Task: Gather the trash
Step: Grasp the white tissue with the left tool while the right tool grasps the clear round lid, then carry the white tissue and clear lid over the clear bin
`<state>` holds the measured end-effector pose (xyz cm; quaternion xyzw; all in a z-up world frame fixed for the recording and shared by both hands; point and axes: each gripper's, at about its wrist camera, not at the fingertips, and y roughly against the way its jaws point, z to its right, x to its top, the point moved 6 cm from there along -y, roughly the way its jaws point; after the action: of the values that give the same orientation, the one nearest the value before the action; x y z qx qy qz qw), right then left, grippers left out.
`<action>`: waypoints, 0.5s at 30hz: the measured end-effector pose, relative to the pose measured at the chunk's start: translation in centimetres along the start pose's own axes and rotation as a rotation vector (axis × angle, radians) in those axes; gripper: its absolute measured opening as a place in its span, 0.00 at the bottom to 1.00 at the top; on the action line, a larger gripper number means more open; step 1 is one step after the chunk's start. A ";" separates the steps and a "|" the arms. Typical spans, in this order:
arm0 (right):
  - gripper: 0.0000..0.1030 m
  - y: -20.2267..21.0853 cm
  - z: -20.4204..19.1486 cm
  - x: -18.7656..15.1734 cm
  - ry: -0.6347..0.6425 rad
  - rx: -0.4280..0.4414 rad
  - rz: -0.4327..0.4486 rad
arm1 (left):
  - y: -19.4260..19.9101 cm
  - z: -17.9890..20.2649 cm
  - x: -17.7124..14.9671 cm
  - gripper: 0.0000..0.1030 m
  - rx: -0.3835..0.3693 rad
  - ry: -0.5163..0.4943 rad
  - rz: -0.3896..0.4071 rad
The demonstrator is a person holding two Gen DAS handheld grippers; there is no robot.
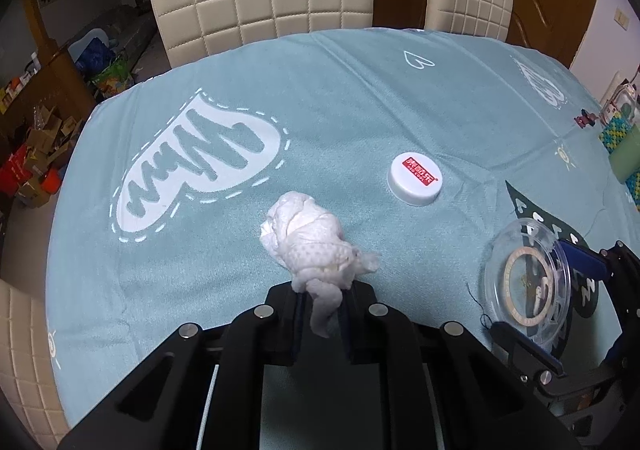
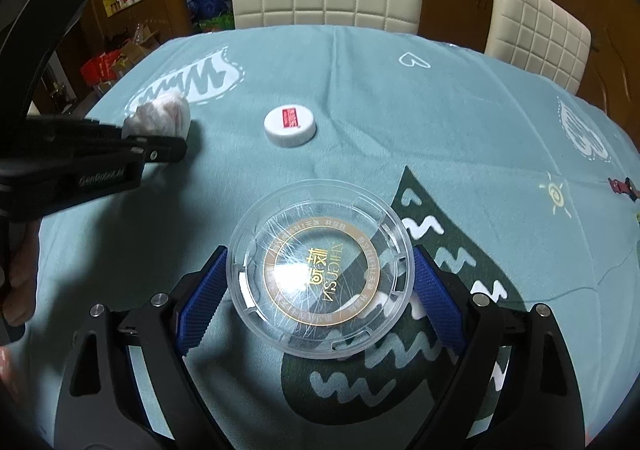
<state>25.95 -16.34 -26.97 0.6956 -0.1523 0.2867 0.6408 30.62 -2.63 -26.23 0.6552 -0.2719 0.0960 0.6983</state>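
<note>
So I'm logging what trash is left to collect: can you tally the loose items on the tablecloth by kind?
Crumpled tissue: 1
White bottle cap: 1
Clear plastic lid: 1
Total: 3

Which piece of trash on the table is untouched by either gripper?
The white cap. The crumpled tissue is pinched in the left gripper; the clear lid sits between the right gripper's pads.

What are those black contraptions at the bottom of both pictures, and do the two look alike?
They are hand-held grippers, one per hand. The left hand-held gripper is all black: angular plastic arms with round silver bolts and plain black fingers. Seen from the side, it carries pale lettering on its body. The right hand-held gripper has the same black frame and bolts, but its fingers wear ribbed blue pads.
</note>
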 end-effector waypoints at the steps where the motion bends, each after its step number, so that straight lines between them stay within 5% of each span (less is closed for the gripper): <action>1: 0.85 0.1 -0.2 0.1 0.004 0.002 0.000 | 0.3 0.0 -0.2 0.13 -0.003 0.003 0.003; 15: 0.85 4.6 -8.9 0.6 0.167 0.109 0.039 | 8.4 -5.3 -6.2 0.13 0.063 0.142 0.064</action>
<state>21.96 -8.18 -22.85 0.7001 -0.0958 0.3642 0.6066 22.69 4.87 -22.05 0.6595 -0.2390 0.1730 0.6914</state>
